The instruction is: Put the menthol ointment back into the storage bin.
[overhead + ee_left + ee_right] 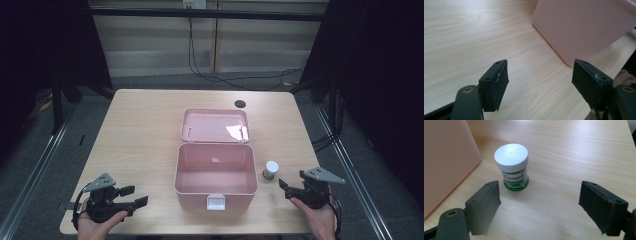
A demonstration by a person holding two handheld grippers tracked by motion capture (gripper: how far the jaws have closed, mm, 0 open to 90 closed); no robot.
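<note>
An open pink box (215, 172) stands in the middle of the wooden table, its lid (215, 125) laid back flat behind it and a white latch on its front wall. A small bottle (271, 170) with a white cap and green label stands upright just right of the box. My right gripper (286, 189) sits open at the front right, a short way from the bottle (511, 162), which stands ahead of its left jaw (539, 185). My left gripper (135, 195) rests open at the front left, with the box wall (584, 25) ahead (540, 63) and nothing between its jaws.
A dark round hole (240, 104) marks the table's far side. Bare tabletop (135, 130) stretches left of the box. Cables trail across the floor beyond the far edge. The table's front edge runs close under both hands.
</note>
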